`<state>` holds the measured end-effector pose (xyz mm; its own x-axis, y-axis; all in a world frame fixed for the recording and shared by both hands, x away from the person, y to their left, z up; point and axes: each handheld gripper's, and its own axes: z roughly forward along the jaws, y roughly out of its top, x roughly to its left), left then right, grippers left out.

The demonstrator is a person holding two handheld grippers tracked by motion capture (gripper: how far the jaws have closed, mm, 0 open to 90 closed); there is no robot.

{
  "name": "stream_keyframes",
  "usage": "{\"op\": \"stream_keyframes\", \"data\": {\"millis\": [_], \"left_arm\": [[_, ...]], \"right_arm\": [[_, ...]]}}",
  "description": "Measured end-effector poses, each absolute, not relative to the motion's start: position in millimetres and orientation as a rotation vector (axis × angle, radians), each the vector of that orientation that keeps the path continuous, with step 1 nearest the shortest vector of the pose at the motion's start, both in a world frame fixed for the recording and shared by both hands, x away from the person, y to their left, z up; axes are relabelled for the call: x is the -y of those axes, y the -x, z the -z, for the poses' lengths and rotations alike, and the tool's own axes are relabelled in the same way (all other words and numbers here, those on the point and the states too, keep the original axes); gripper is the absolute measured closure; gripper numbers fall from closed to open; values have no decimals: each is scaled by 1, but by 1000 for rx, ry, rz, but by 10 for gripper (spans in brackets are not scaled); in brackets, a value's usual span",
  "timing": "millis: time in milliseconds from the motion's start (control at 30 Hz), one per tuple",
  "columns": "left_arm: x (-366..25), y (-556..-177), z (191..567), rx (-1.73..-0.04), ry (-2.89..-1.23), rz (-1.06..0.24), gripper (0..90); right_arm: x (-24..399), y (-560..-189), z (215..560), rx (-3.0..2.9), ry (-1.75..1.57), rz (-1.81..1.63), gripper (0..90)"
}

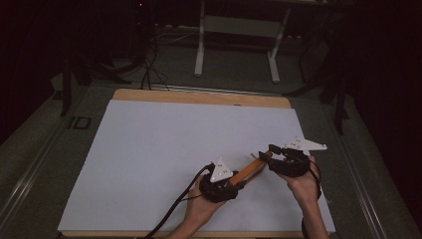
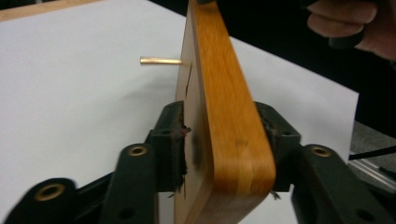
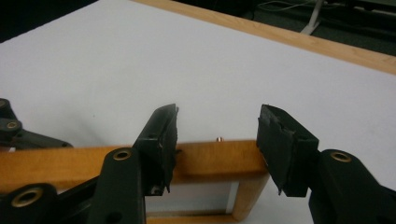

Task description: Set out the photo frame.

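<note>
Lower centre of the high view, the left gripper (image 1: pixel 225 183) is clamped on the near end of a wooden frame (image 1: pixel 249 171), whose long axis runs up and right toward the right gripper (image 1: pixel 282 158). That one's jaws stand open, straddling the far rail — not yet pinching it. A brass pin (image 2: pixel 160 60) juts sideways from the frame over the white table cover (image 1: pixel 149 149); nothing stands in the way.

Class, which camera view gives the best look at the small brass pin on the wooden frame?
The left gripper view: the brass pin juts sideways, its whole length showing, from the wooden frame clamped by the left tongs. The right gripper view shows just its tip above the frame's rail. In the high view it is too small to tell.
</note>
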<state>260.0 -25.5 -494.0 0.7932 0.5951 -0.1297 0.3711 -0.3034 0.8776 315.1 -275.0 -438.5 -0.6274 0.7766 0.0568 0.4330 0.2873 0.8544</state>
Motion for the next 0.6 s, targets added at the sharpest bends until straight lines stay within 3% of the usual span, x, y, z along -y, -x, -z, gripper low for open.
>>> {"op": "stream_keyframes", "data": {"millis": [233,600], "left_arm": [[24,-257,512,-730,-1977,-288,540],[28,-257,530,-700,-2044,-328,633]], "right_arm": [[280,-314,440,-2189,-1096,-1284,477],[281,-314,441,-2186,-1098,-1287,478]]}}
